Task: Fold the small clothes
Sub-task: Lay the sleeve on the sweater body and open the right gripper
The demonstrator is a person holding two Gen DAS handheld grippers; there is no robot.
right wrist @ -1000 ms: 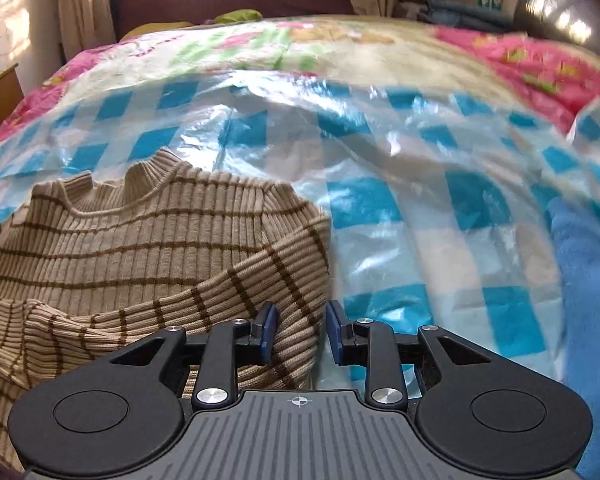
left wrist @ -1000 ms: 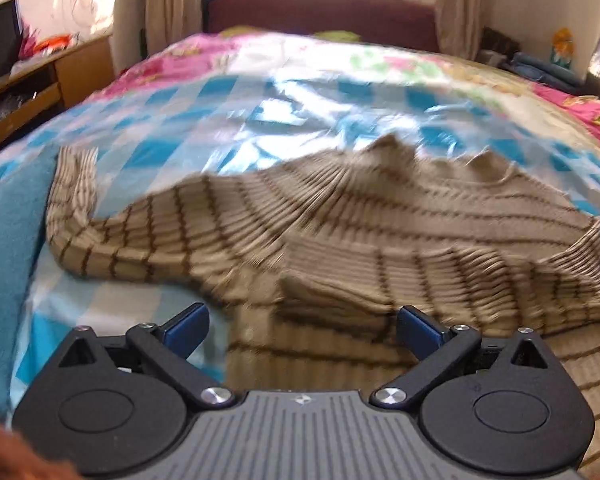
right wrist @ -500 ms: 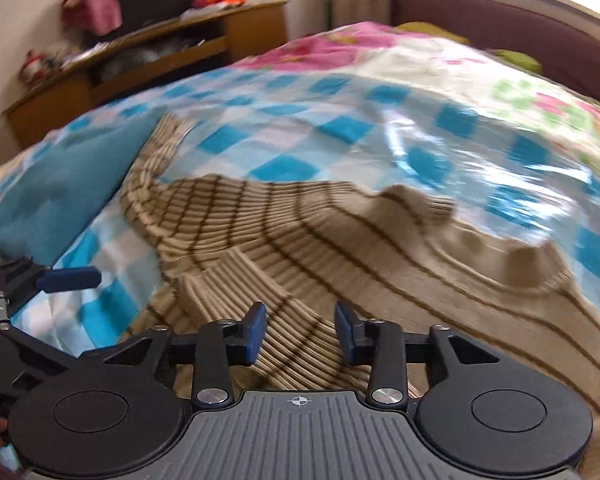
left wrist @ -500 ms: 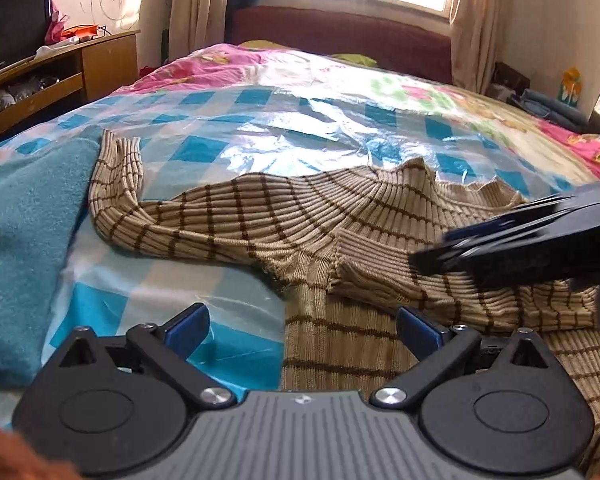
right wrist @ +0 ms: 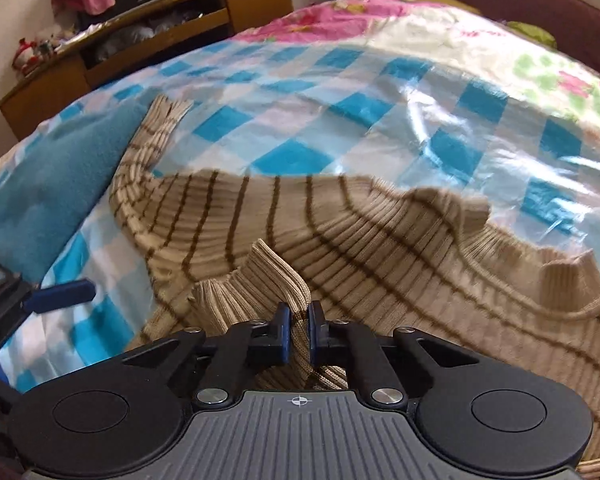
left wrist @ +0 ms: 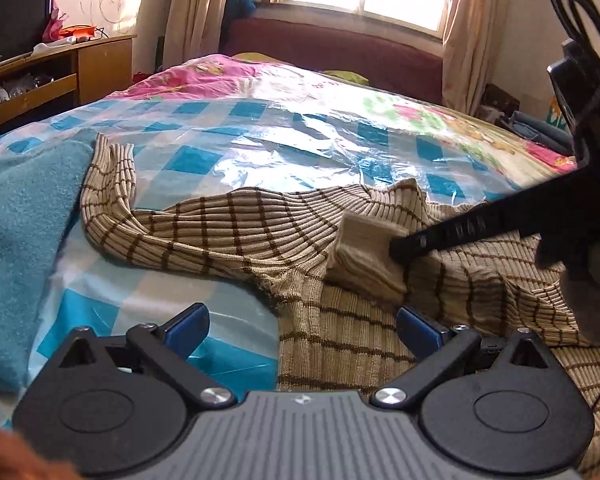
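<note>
A beige ribbed sweater [left wrist: 240, 232] with brown stripes lies spread on the bed, one long sleeve [left wrist: 108, 184] stretched left. Its other sleeve is folded across the chest, ending in a plain cuff [right wrist: 260, 276]. My right gripper [right wrist: 299, 330] is closing its jaws, and the blue pads press on that cuff from both sides. In the left wrist view it reaches in from the right onto the cuff [left wrist: 364, 248]. My left gripper [left wrist: 302, 326] stands open and holds nothing, over the sweater's lower left edge. One of its fingers [right wrist: 60, 294] shows at the far left.
A clear plastic sheet over a blue-checked cover [left wrist: 300, 148] spans the bed. A teal blanket [left wrist: 16, 240] lies to the left beside the long sleeve. A wooden cabinet [left wrist: 80, 68] stands beyond the bed's left side, and a dark red headboard [left wrist: 332, 52] at the far end.
My right gripper swung from the sweater's right side over to the folded sleeve, widened its jaws, then shut on the cuff. My left gripper stayed open and shifted a little.
</note>
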